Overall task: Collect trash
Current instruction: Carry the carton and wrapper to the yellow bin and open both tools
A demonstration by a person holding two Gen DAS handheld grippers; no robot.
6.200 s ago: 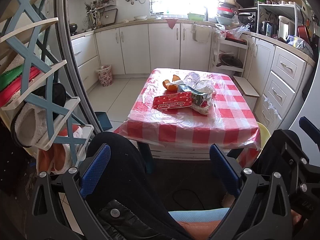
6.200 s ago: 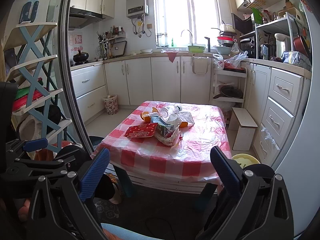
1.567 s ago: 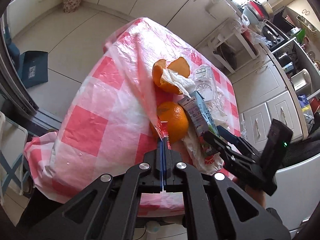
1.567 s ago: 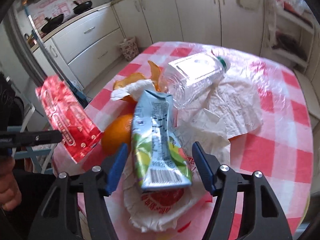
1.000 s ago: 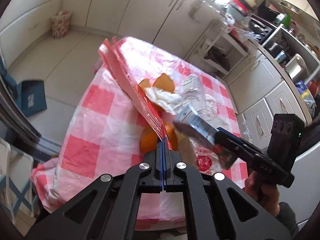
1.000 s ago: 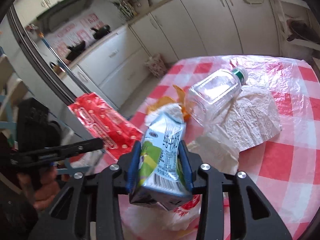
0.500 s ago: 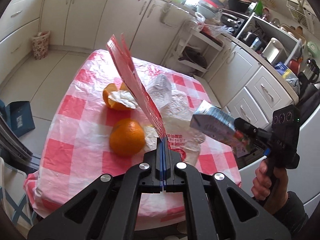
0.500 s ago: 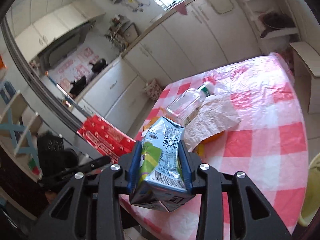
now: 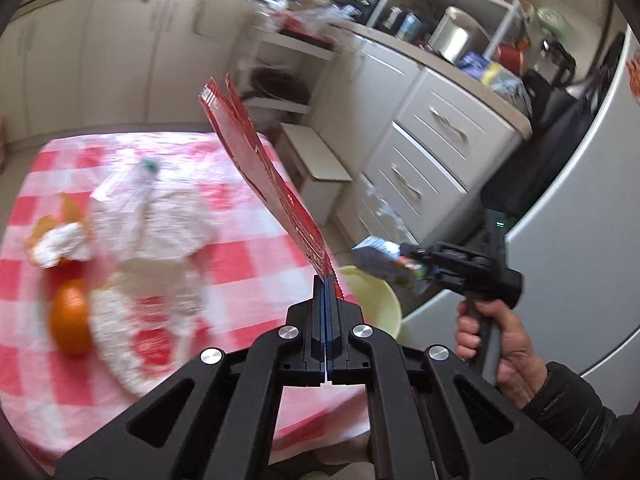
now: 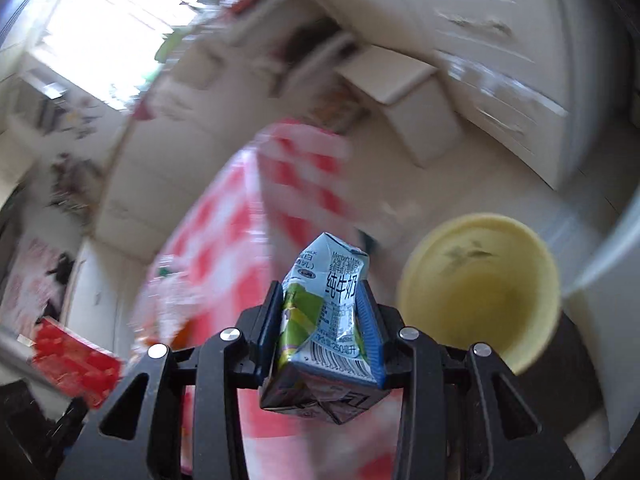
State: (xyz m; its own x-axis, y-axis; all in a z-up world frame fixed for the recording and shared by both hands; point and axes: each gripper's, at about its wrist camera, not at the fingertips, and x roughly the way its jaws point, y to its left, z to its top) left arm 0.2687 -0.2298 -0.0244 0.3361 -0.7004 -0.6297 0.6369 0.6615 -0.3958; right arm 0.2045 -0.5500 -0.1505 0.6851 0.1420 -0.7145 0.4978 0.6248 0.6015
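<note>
My left gripper (image 9: 327, 280) is shut on the bottom edge of a flat red wrapper (image 9: 264, 176), which stands up edge-on above the table's right side. My right gripper (image 10: 320, 292) is shut on a crumpled blue and green milk carton (image 10: 324, 304). It holds the carton in the air just left of a pale yellow bin (image 10: 480, 288) on the floor. In the left wrist view the carton (image 9: 380, 258) and right gripper (image 9: 404, 262) hang over the bin (image 9: 376, 304) beside the table. The red wrapper (image 10: 76, 360) shows at the lower left of the right wrist view.
On the red-checked table (image 9: 248, 256) lie a whole orange (image 9: 70, 320), orange peel with a tissue (image 9: 56, 240), a clear plastic bottle (image 9: 140, 184) and crumpled white bags (image 9: 152, 280). White drawers (image 9: 420, 160), a small step stool (image 9: 316, 160) and a grey fridge (image 9: 580, 240) stand right of the table.
Both grippers have swung to the right past the table's edge. The carton has come down beside the yellow bin. The wrapper has been carried toward the table's right side.
</note>
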